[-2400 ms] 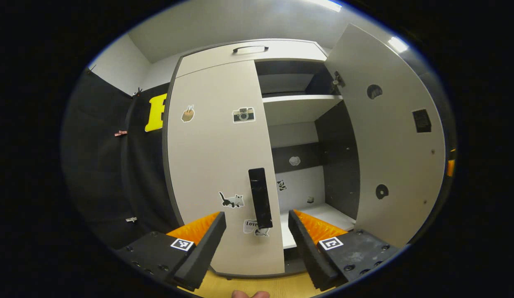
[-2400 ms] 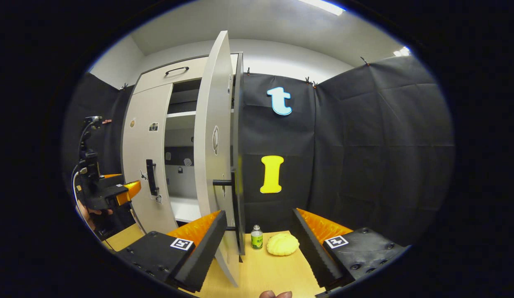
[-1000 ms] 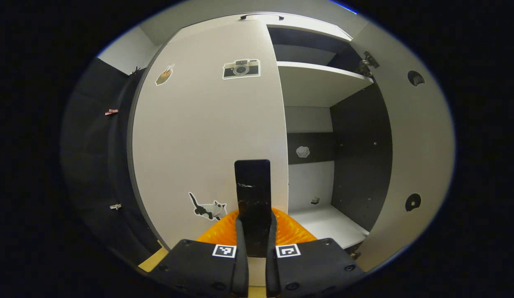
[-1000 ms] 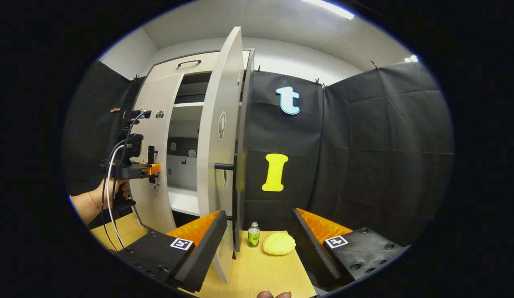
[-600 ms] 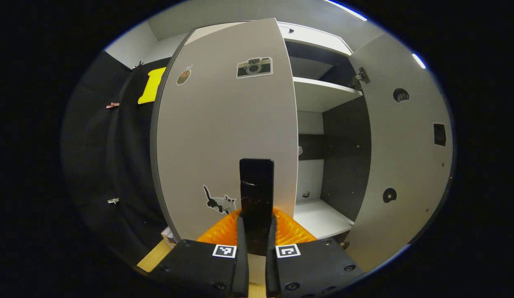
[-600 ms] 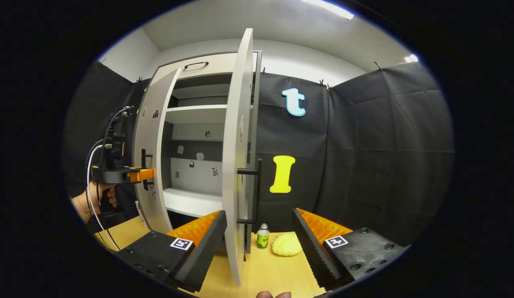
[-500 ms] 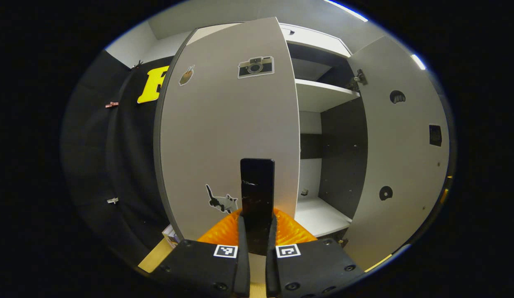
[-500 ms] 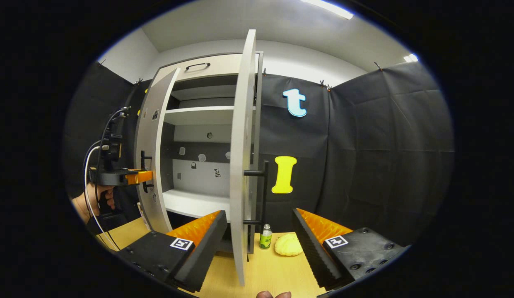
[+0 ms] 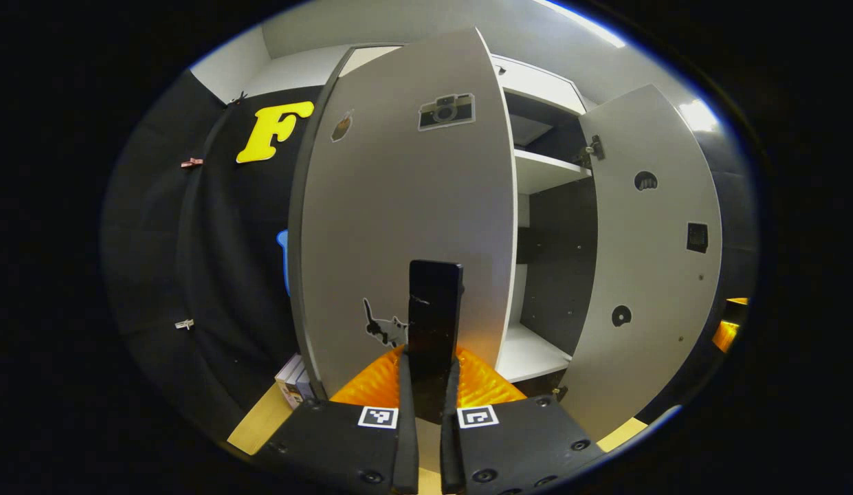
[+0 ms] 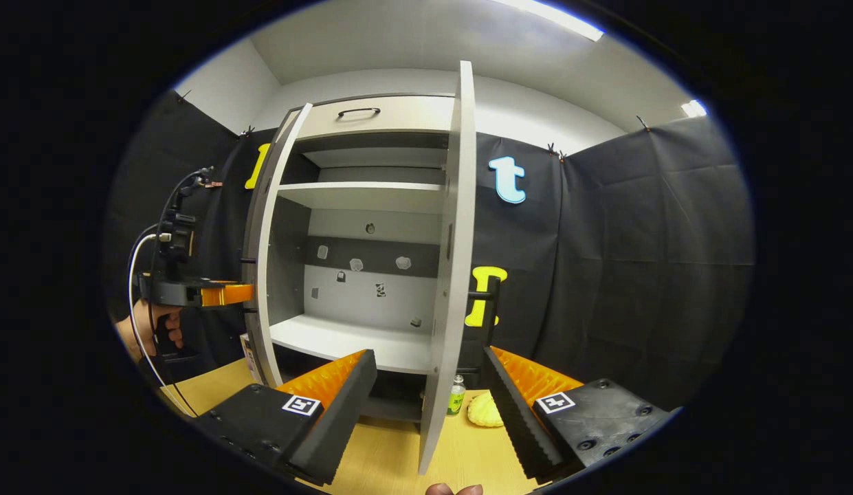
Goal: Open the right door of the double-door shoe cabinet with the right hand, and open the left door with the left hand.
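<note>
1. The left gripper is gripping the black handle of the left door, its fingers pressing on the bar from both sides.
2. In the right gripper view the left gripper is showing at the outer face of the left door, with a hand holding its grip from below.
3. The left door is standing swung out from the shoe cabinet, edge-on to the right gripper view (its stickers, a camera and a cat, are facing the left gripper's camera).
4. The right door is also standing open, roughly square to the cabinet front, with its own black handle pointing away from the cabinet's opening.
5. The right gripper is hanging in front of the cabinet with its fingers wide apart and holding nothing; the lower edge of the right door is showing between them.
6. Inside the cabinet, a white shelf is sitting high and a white floor panel low.
7. On the tabletop, just past the right door, a small green bottle is standing beside a yellow lumpy object.
8. Some books are standing on the tabletop behind the left door.
</note>
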Motion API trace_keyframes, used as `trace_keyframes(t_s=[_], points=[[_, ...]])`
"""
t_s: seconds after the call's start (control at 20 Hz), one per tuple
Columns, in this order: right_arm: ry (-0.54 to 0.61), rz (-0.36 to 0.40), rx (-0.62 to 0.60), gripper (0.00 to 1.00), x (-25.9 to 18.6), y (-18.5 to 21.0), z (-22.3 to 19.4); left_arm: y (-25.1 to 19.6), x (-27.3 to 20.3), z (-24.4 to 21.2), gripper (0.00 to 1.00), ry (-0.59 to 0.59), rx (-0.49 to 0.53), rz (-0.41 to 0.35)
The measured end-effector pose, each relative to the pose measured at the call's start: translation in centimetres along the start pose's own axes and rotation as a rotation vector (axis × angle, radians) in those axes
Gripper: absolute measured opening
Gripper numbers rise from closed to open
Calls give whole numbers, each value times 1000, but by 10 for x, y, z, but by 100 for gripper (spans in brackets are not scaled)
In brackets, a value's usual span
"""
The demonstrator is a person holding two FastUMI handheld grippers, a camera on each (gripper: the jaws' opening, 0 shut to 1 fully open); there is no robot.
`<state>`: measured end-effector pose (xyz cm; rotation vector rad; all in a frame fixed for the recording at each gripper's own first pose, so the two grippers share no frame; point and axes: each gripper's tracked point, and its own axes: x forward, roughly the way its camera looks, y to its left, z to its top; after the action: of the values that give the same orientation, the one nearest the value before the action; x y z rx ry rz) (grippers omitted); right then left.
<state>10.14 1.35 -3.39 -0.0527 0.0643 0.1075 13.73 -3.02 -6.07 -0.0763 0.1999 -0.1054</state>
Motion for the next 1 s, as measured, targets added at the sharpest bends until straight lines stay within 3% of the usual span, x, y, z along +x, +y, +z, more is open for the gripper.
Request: trace_keyframes(t_s=[0.45, 1.0], points=[[-9, 29, 4, 98, -4, 27, -10, 43, -39, 2, 17, -3, -4, -12], [-16, 55, -10, 98, -8, 62, -7, 82, -60, 3, 16, -8, -9, 31]])
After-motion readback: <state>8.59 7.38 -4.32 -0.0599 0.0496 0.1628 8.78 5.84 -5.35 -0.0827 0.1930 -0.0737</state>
